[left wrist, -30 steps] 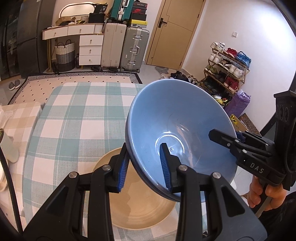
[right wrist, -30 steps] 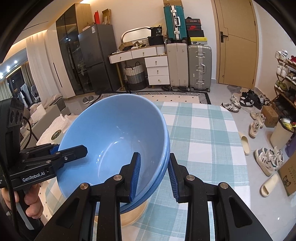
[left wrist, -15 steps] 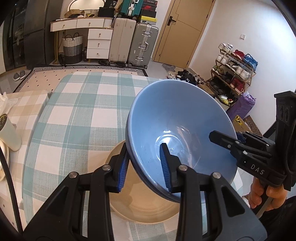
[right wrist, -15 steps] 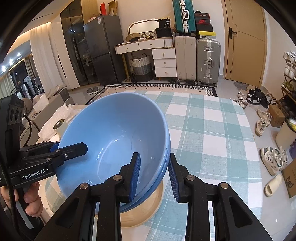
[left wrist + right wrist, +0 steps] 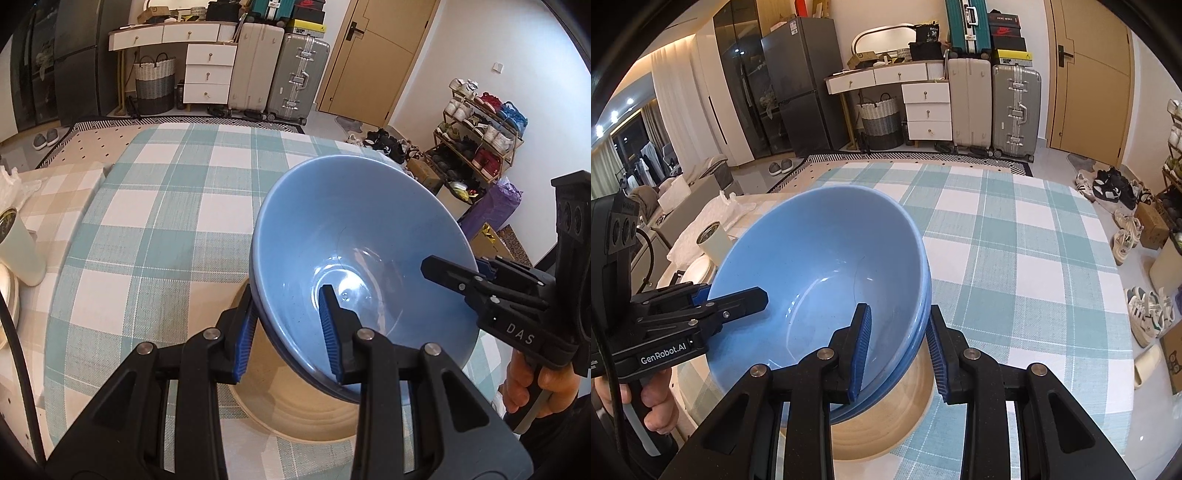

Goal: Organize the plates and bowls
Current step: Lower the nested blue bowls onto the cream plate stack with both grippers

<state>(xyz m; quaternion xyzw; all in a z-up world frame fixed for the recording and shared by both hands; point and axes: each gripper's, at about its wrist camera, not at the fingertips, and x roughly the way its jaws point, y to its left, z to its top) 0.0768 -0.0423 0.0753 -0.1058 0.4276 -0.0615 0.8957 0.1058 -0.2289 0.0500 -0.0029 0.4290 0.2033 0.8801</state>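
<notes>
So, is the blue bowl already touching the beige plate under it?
Cannot tell. In both wrist views the blue bowl, held by both claws, hides where it would meet the beige plate; no contact or gap shows plainly.

Each wrist camera looks steeply down along its hand-held gripper, close to the shared blue bowls (image 5: 362, 266) (image 5: 820, 280) and worktop (image 5: 155, 206) (image 5: 1015, 258).

Blue bowls (image 5: 369, 240), beige plate (image 5: 295, 406), teal-checked tablecloth (image 5: 166, 206).
</notes>
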